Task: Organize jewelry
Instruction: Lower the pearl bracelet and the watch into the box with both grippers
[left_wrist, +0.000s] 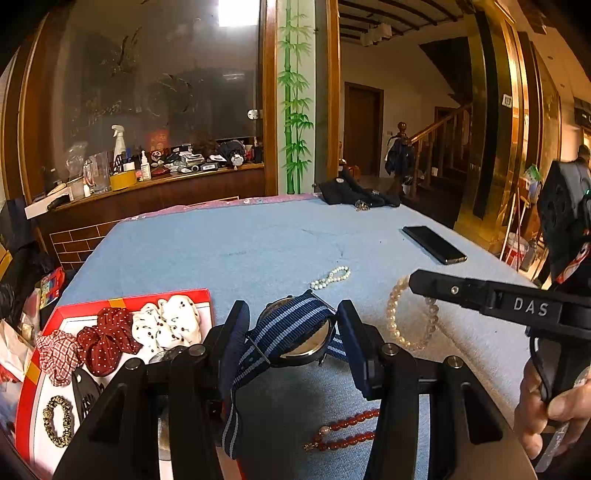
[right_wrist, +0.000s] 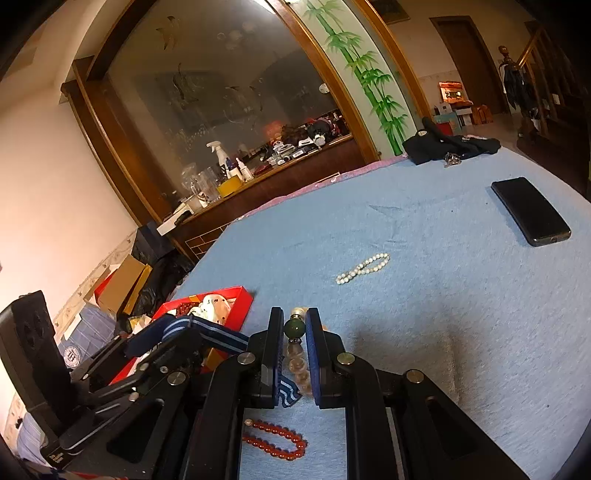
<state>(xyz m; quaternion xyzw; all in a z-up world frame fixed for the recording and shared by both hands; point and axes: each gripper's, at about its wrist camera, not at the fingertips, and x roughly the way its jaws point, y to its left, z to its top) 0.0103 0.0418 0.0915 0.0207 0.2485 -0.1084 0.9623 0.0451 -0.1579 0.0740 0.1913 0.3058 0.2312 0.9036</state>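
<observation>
My left gripper (left_wrist: 293, 328) is shut on a watch (left_wrist: 295, 332) with a navy striped strap, held just above the blue cloth beside the red tray (left_wrist: 122, 301). My right gripper (right_wrist: 294, 332) is shut on a pale bead bracelet (right_wrist: 295, 363) with a green bead (right_wrist: 294, 328); in the left wrist view that bracelet (left_wrist: 397, 321) lies on the cloth with the right gripper's finger (left_wrist: 461, 290) over it. A small white pearl bracelet (left_wrist: 330, 277) (right_wrist: 364, 267) lies farther out. A red bead bracelet (left_wrist: 347, 430) (right_wrist: 275, 439) lies near me.
The red tray holds several scrunchies (left_wrist: 107, 339), a gold bracelet (left_wrist: 58, 421) and a black clip. A black phone (left_wrist: 434, 244) (right_wrist: 530, 210) lies at the right. Dark cloth with keys (left_wrist: 356, 195) sits at the table's far edge. A cluttered counter stands beyond.
</observation>
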